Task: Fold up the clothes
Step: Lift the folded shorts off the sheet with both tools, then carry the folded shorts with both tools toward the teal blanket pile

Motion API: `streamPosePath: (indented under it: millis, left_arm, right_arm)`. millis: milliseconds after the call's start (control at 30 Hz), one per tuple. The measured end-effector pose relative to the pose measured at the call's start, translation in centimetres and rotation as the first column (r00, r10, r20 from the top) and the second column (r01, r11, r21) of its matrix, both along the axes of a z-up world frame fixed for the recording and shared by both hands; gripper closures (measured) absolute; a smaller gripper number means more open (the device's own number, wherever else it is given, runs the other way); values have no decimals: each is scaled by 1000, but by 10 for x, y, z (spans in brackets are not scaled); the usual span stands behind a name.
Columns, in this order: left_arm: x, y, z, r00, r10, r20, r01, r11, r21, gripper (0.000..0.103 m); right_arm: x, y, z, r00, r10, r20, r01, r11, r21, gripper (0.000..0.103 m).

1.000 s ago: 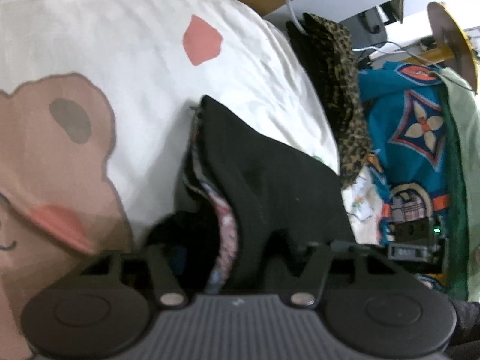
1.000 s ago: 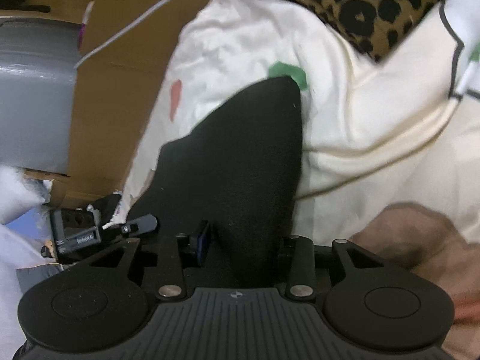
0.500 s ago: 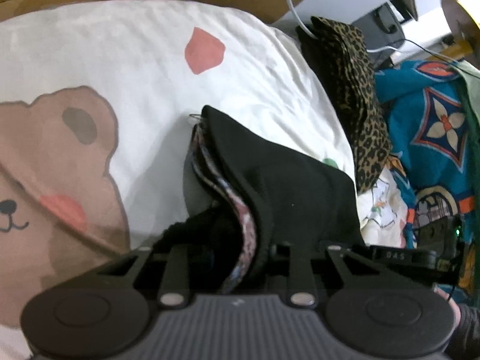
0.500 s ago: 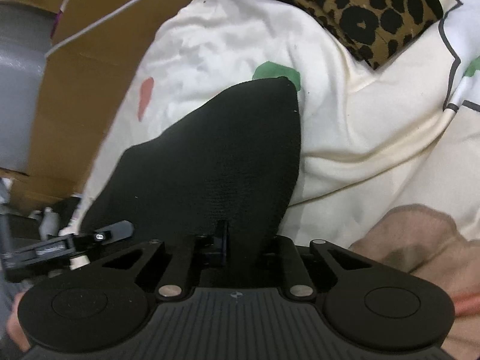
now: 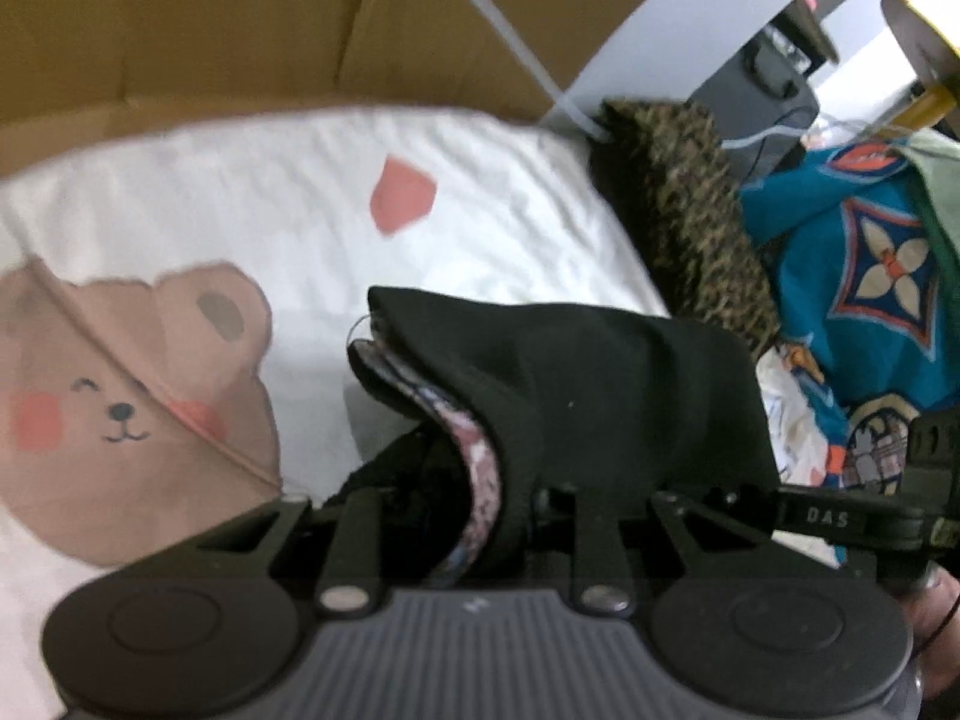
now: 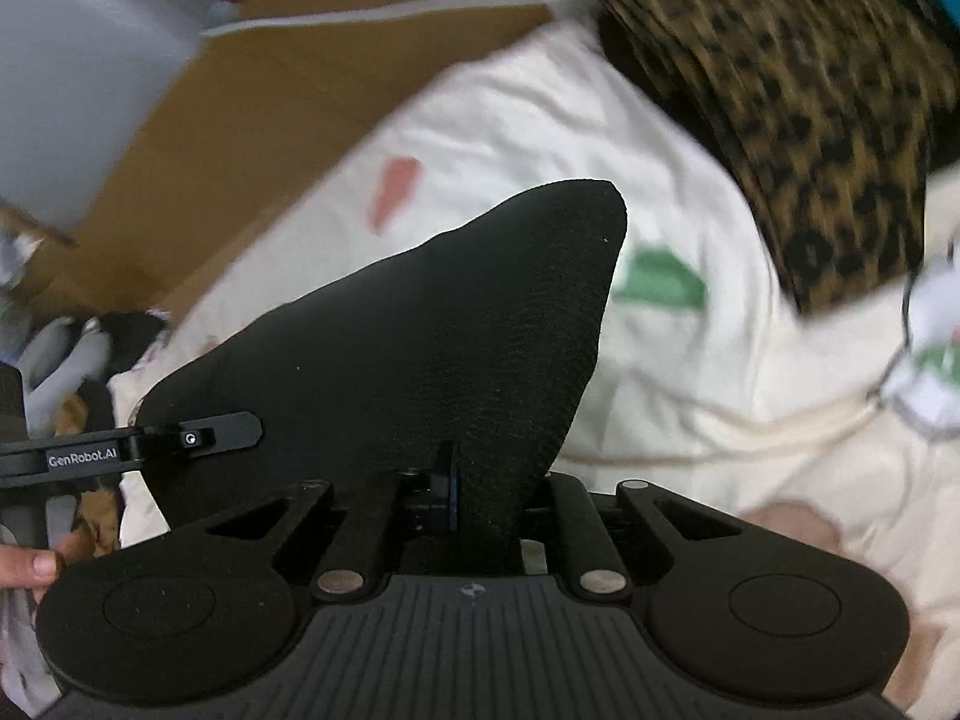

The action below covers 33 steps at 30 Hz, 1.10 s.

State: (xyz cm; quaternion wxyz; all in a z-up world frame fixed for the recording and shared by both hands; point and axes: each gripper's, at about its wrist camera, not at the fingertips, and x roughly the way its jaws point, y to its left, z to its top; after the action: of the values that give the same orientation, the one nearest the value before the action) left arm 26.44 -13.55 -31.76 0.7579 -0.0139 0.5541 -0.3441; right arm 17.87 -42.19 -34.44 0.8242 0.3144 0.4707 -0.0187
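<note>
A black garment (image 5: 600,396) with a patterned pink lining hangs lifted above a white bear-print bedsheet (image 5: 300,198). My left gripper (image 5: 474,516) is shut on its bunched edge, the fingertips buried in the cloth. In the right wrist view the same black garment (image 6: 432,324) rises to a point, and my right gripper (image 6: 480,480) is shut on its near edge. The two grippers hold the cloth side by side: the right gripper (image 5: 840,519) shows at the right edge of the left wrist view, and the left gripper (image 6: 198,435) at the left of the right wrist view.
A folded leopard-print cloth (image 5: 690,210) lies at the sheet's far edge, also the leopard-print cloth (image 6: 810,120) at upper right. A blue patterned fabric (image 5: 870,252) sits beyond it. Brown cardboard (image 5: 240,30) stands behind the bed. A person's hand (image 6: 30,564) shows at lower left.
Both grippers closed on the black garment and rose with it, so its edge came up off the sheet. More cardboard and the bear's face came into view.
</note>
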Motion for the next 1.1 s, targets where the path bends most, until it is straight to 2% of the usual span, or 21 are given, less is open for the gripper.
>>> streamPosePath:
  millis: [67, 267, 367, 500, 667, 900, 1100]
  left_arm:
    - [-9, 3, 25, 999, 19, 25, -19, 1000, -19, 78]
    - [-28, -3, 91, 994, 59, 92, -62, 998, 24, 77]
    - [-36, -3, 131, 988, 87, 131, -88, 996, 6, 77]
    - [-44, -2, 183, 978, 112, 175, -110, 994, -22, 77]
    - [-54, -5, 242, 967, 155, 202, -151, 988, -35, 77]
    - [-86, -11, 327, 940, 188, 285, -174, 982, -75, 77]
    - [-131, -18, 399, 918, 177, 353, -144, 982, -118, 77]
  right_arm:
    - [-1, 0, 21, 999, 25, 40, -24, 999, -24, 94]
    - [0, 2, 94, 985, 107, 132, -95, 990, -101, 94]
    - [3, 1, 138, 975, 136, 177, -114, 985, -128, 94]
    - [25, 2, 195, 973, 178, 150, -154, 975, -160, 94]
    - [26, 7, 268, 961, 232, 149, -199, 958, -207, 94]
    - [3, 10, 360, 951, 223, 214, -168, 954, -249, 94]
    - [-45, 2, 441, 938, 191, 289, -113, 957, -266, 94]
